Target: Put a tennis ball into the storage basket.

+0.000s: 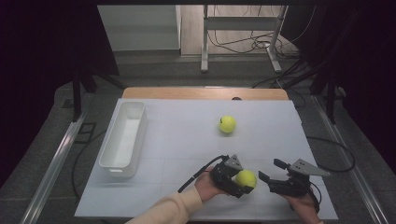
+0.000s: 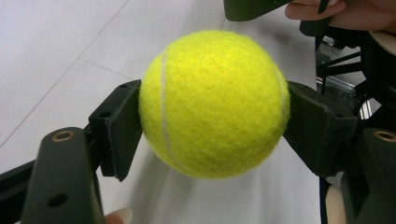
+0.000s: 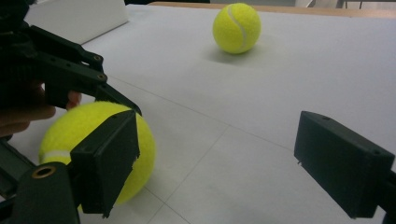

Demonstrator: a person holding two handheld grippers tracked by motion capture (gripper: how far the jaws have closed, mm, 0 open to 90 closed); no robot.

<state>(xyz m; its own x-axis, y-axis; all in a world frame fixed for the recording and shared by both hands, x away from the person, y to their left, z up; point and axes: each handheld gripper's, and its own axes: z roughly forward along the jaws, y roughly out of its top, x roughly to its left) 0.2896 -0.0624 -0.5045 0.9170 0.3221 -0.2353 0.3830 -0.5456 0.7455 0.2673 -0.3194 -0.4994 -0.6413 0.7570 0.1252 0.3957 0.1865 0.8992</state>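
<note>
Left gripper clamped on a tennis ball at the near edge of the white table, both pads squeezing its sides; in the left gripper view the ball looks lifted just clear of the surface. Right gripper sits just beside it, jaws apart, nothing between them. Second tennis ball lies loose mid-table, well apart. White bin stands at the table's left side. Step in hand looks like: ball picked, carry starting. Next move likely calls for swinging left across the table to the bin, holding the squeeze, then releasing above it.
</note>
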